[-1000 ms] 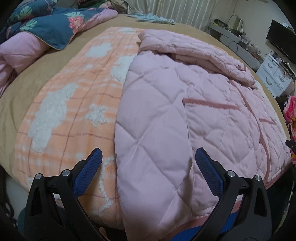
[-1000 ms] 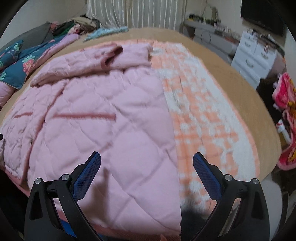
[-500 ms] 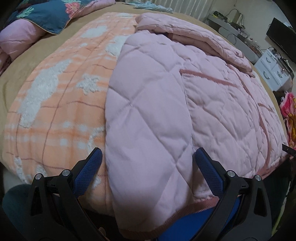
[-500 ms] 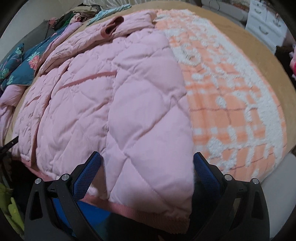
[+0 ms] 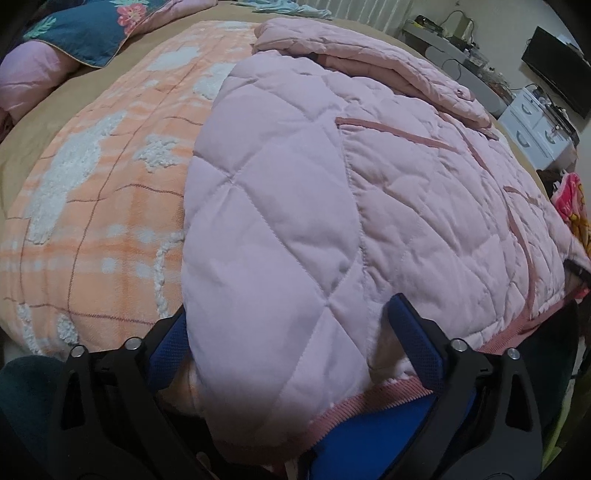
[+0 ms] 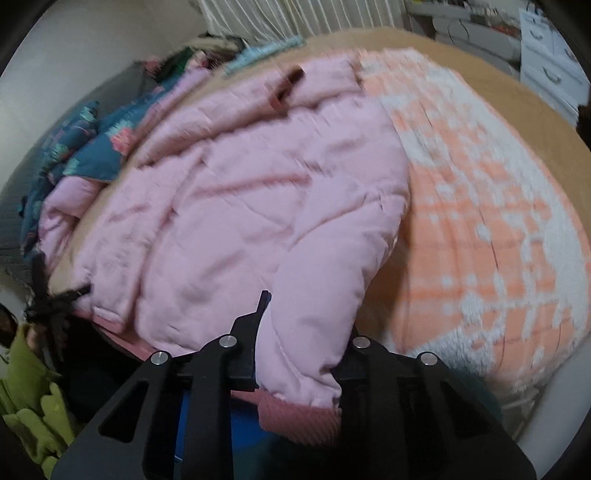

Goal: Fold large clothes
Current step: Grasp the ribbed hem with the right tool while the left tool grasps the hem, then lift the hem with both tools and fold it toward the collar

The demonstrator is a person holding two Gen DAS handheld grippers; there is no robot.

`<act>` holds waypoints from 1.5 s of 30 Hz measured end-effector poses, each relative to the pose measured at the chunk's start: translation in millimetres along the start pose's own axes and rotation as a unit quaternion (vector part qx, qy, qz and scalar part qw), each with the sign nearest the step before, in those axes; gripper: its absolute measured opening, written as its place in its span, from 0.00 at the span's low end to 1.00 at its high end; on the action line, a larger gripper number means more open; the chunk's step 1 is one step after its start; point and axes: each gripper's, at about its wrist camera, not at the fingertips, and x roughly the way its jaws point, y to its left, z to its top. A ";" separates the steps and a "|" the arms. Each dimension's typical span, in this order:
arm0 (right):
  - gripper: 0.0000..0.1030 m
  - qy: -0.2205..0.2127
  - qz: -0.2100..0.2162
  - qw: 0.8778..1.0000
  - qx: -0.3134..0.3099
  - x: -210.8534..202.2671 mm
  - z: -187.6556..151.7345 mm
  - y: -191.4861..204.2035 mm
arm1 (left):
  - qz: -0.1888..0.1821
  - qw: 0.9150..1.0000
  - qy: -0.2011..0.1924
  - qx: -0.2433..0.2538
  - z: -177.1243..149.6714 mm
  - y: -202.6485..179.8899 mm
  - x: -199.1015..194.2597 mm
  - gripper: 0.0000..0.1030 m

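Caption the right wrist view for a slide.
Right gripper closing on the hem of the pink jacket, which lies on an orange blanket.

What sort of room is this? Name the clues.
Most likely a bedroom: a pink quilted jacket lies on a bed under an orange checked blanket, with a white chest of drawers and a dark floral quilt nearby.
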 end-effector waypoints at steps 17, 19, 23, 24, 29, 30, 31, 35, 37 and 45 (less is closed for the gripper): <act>0.31 -0.011 0.025 0.999 0.023 1.4 7.5 -8.5 | -0.028 1.000 0.002 0.005 -14.4 -11.2 -11.9 0.55; 0.40 0.007 0.026 0.999 0.030 6.8 -0.1 -12.2 | -0.024 1.000 0.001 0.013 -13.7 -14.5 -8.9 0.53; 0.53 0.037 0.013 0.999 0.022 17.4 -13.4 -9.9 | -0.011 1.000 -0.014 0.018 -11.9 -16.0 -13.4 0.23; 0.55 0.047 0.011 0.999 0.021 21.2 -17.5 -9.4 | -0.013 1.000 -0.020 0.015 -10.7 -15.1 -16.7 0.19; 0.51 0.052 0.017 0.998 0.014 25.4 -29.0 -6.3 | -0.012 0.998 -0.049 0.035 -5.6 -22.7 -34.4 0.11; 0.35 0.050 0.020 0.998 0.024 24.3 -28.3 -8.6 | -0.011 0.998 -0.054 0.039 -3.9 -24.6 -38.1 0.10; 0.28 0.048 0.025 0.998 0.034 22.8 -27.6 -11.9 | -0.014 0.997 -0.061 0.041 -1.1 -26.5 -42.7 0.09; 0.15 0.006 0.037 0.999 0.024 1.0 -15.4 -6.6 | -0.021 0.995 -0.082 0.050 9.7 -32.6 -57.5 0.08; 0.13 -0.020 0.042 0.999 0.015 -10.6 -4.6 -0.4 | -0.026 0.994 -0.096 0.053 18.1 -35.9 -66.1 0.08; 0.12 -0.118 0.074 0.990 0.004 -50.8 56.8 10.9 | -0.036 0.986 -0.152 0.051 60.2 -44.6 -91.9 0.08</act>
